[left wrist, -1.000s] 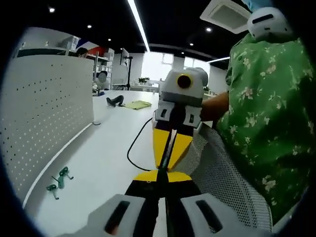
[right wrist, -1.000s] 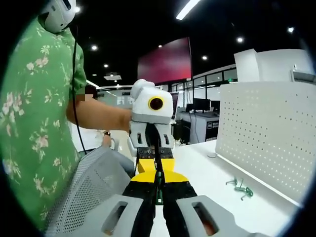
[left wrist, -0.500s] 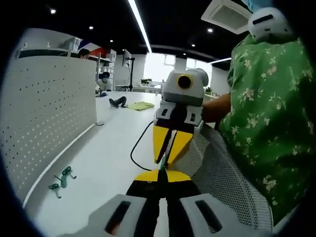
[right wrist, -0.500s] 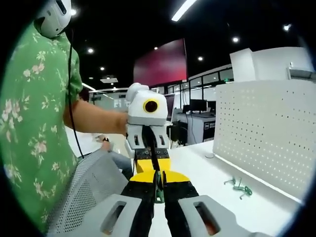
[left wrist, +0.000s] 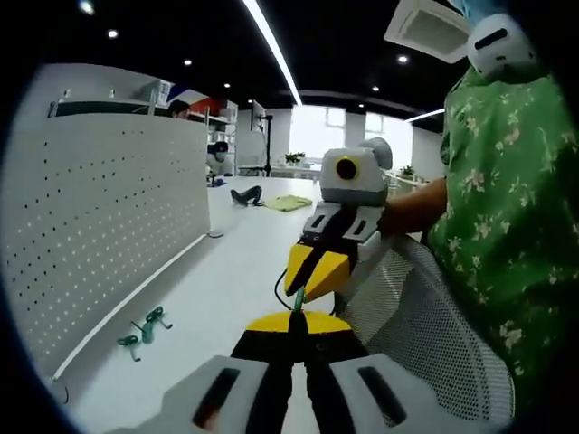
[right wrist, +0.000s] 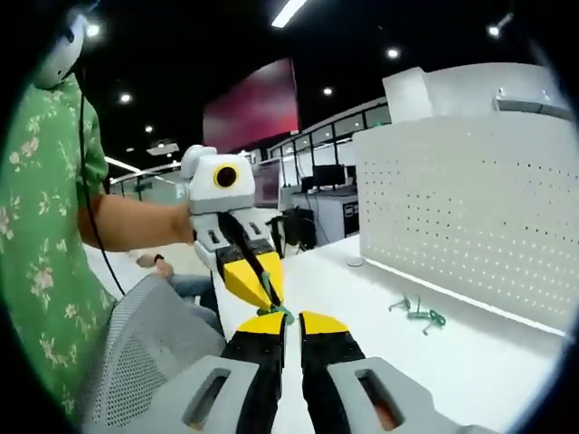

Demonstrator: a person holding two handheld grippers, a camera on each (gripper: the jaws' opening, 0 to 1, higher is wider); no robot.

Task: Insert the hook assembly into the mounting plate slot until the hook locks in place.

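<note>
A small green hook (left wrist: 296,308) sits pinched between the yellow tips of my left gripper (left wrist: 295,318), which is shut on it. My right gripper (left wrist: 305,289) comes in from above and meets the same hook tip to tip. In the right gripper view the hook (right wrist: 276,306) lies at the tips of my right gripper (right wrist: 291,316), which is shut, and the left gripper (right wrist: 271,295) touches it from the upper left. The white perforated mounting plate (left wrist: 99,226) (right wrist: 452,208) stands upright along the table edge. Spare green hooks (left wrist: 145,327) (right wrist: 416,314) lie at its foot.
A person in a green flowered shirt (left wrist: 507,199) (right wrist: 41,253) holds both grippers over a white table (left wrist: 208,298). A grey mesh chair back (left wrist: 416,334) (right wrist: 145,353) is close beside the grippers. A black cable (left wrist: 279,287) lies on the table.
Both cameras have swung toward the perforated plate, which now looms larger. The two grippers sit at more of an angle to each other. In the right gripper view the hook has shifted toward the jaw tips.
</note>
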